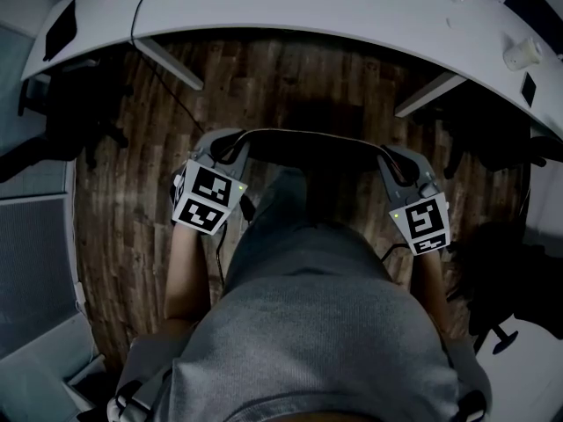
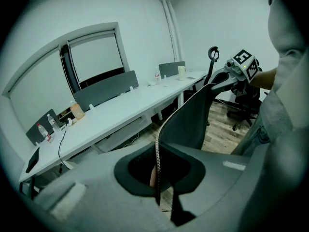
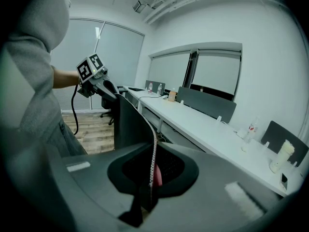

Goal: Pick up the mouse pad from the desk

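Wooden floor (image 1: pixel 132 236) lies beneath us as we hold the mouse pad (image 1: pixel 312 148) clear of the near edge of the desk (image 1: pixel 352 11), left gripper (image 1: pixel 234 144) and right gripper (image 1: pixel 389 156) each clamped tight on one end; pulling unevenly could slip its floppy edge free.

Pad (image 1: pixel 312 145) spans L gripper (image 1: pixel 230 143) (9 o'clock) to R gripper (image 1: pixel 394 158) (3 o'clock); desk (image 1: pixel 308 7) at 12 o'clock, beyond pad; floor (image 1: pixel 290 77) beneath both.
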The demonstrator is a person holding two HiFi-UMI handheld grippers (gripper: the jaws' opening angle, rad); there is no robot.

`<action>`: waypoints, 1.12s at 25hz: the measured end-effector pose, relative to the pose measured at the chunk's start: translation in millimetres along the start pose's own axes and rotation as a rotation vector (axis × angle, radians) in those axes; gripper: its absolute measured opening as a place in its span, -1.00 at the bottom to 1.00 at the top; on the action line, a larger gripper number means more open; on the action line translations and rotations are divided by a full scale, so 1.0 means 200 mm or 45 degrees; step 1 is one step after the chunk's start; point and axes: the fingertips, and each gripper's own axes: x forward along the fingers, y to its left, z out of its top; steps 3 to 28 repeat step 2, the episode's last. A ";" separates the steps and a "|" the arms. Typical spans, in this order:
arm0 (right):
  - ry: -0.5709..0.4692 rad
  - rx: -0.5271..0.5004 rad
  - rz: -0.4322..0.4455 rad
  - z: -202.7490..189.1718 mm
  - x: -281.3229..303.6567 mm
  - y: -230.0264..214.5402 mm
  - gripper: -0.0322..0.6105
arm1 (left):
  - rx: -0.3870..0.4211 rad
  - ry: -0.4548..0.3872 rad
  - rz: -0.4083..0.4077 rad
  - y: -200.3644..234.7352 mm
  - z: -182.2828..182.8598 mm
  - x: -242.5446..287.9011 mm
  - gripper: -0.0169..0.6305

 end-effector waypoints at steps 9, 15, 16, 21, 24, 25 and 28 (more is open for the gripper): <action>0.001 0.002 -0.001 0.00 -0.01 -0.01 -0.85 | 0.005 0.000 -0.002 -0.01 0.02 0.00 -0.89; 0.001 0.002 -0.001 0.00 -0.01 -0.01 -0.85 | 0.005 0.000 -0.002 -0.01 0.02 0.00 -0.89; 0.001 0.002 -0.001 0.00 -0.01 -0.01 -0.85 | 0.005 0.000 -0.002 -0.01 0.02 0.00 -0.89; 0.001 0.002 -0.001 0.00 -0.01 -0.01 -0.85 | 0.005 0.000 -0.002 -0.01 0.02 0.00 -0.89; 0.001 0.002 -0.001 0.00 -0.01 -0.01 -0.85 | 0.005 0.000 -0.002 -0.01 0.02 0.00 -0.89; 0.001 0.002 -0.001 0.00 -0.01 -0.01 -0.85 | 0.005 0.000 -0.002 -0.01 0.02 0.00 -0.89; 0.001 0.002 -0.001 0.00 -0.01 -0.01 -0.85 | 0.005 0.000 -0.002 -0.01 0.02 0.00 -0.89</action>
